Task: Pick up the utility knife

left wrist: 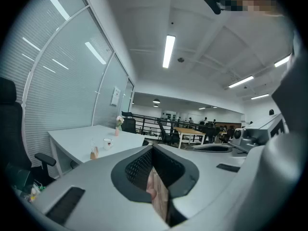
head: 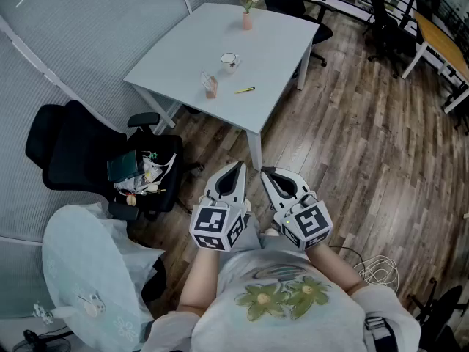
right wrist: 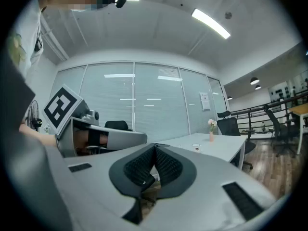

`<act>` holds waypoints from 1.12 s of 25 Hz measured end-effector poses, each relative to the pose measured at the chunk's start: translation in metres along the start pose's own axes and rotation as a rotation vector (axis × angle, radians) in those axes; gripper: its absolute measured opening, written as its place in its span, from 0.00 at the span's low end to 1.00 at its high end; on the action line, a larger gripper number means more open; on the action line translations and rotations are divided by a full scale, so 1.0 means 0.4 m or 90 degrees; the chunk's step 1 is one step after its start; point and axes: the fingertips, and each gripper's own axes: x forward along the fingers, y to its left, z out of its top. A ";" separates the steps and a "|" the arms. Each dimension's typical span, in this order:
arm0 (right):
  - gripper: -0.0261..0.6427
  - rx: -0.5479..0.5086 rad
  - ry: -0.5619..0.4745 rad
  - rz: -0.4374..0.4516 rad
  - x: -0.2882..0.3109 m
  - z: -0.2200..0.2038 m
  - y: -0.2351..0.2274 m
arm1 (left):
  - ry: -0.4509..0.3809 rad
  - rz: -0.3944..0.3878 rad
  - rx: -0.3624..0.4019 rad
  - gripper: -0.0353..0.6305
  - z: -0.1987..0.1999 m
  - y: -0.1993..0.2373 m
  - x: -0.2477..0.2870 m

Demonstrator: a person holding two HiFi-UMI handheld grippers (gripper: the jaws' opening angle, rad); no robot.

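Note:
The utility knife [head: 245, 90] is a thin yellow thing lying near the front edge of the white table [head: 183, 53], far ahead of both grippers. My left gripper [head: 238, 169] and right gripper [head: 267, 173] are held side by side close to my body, over the wooden floor. Both are shut with nothing between the jaws. In the left gripper view the left gripper [left wrist: 153, 150] points toward the table [left wrist: 77, 137]. In the right gripper view the right gripper [right wrist: 155, 150] has its ribbed pads pressed together. The knife cannot be made out in either gripper view.
On the table stand a pink vase of flowers [head: 248, 13], a white cup [head: 229, 61] and a small holder [head: 211, 86]. A black office chair [head: 88, 152] with clutter is at the left. A cable [head: 377, 270] lies on the floor at the right. Desks and chairs [head: 440, 42] fill the back right.

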 end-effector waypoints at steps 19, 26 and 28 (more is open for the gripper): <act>0.04 -0.010 0.032 -0.034 0.387 -0.032 -0.161 | 0.054 -0.048 -0.002 0.06 0.016 0.354 0.292; 0.05 -0.021 0.043 -0.097 0.610 -0.015 -0.273 | 0.065 -0.095 0.012 0.06 0.067 0.552 0.442; 0.05 -0.023 0.043 -0.111 0.667 -0.003 -0.296 | 0.067 -0.107 0.010 0.06 0.083 0.602 0.471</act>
